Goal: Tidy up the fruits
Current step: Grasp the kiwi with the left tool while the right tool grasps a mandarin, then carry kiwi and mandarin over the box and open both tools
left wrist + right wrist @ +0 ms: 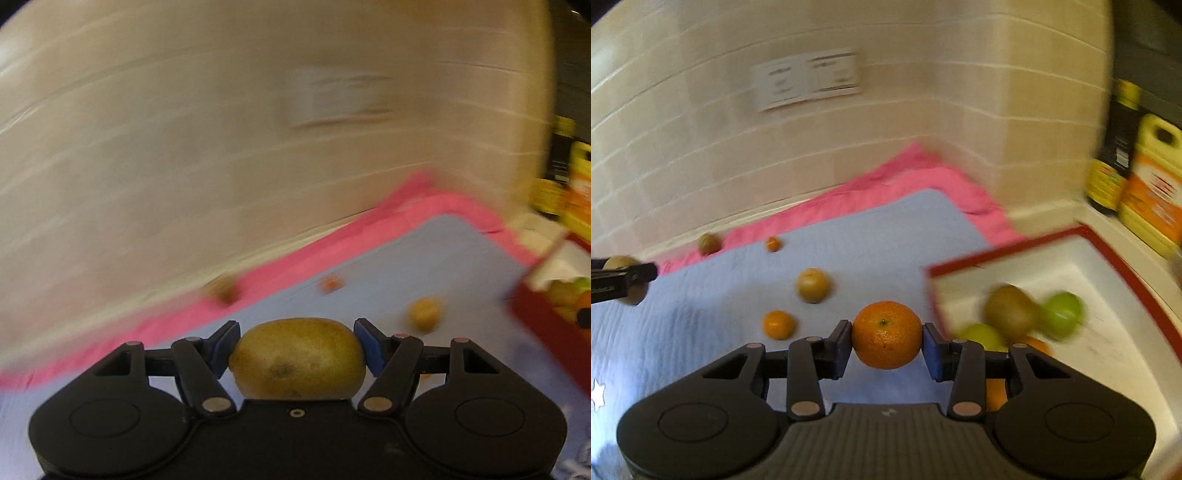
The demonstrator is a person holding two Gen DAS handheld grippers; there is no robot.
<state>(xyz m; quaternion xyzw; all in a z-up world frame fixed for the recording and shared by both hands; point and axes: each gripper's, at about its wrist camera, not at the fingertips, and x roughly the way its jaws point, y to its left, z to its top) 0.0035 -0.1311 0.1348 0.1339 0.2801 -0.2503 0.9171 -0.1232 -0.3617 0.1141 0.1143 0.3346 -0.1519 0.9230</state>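
While the left gripper (pixel 297 350) squeezes a fuzzy brown kiwi (pixel 297 358) low in the middle of its picture, the right gripper (pixel 886 345) squeezes a round orange mandarin (pixel 886 334) the same way. Behind lies a pale blue quilted mat (pixel 886 229) with loose fruit. At the right sits a red-rimmed white box (pixel 1115 332) with green apples (pixel 1063 314).

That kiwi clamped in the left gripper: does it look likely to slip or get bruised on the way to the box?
The kiwi is pinched end to end, so the left gripper probably holds it firmly. Its fuzzy skin likely resists slipping. Being oval, it would probably roll if dropped on the blue mat.
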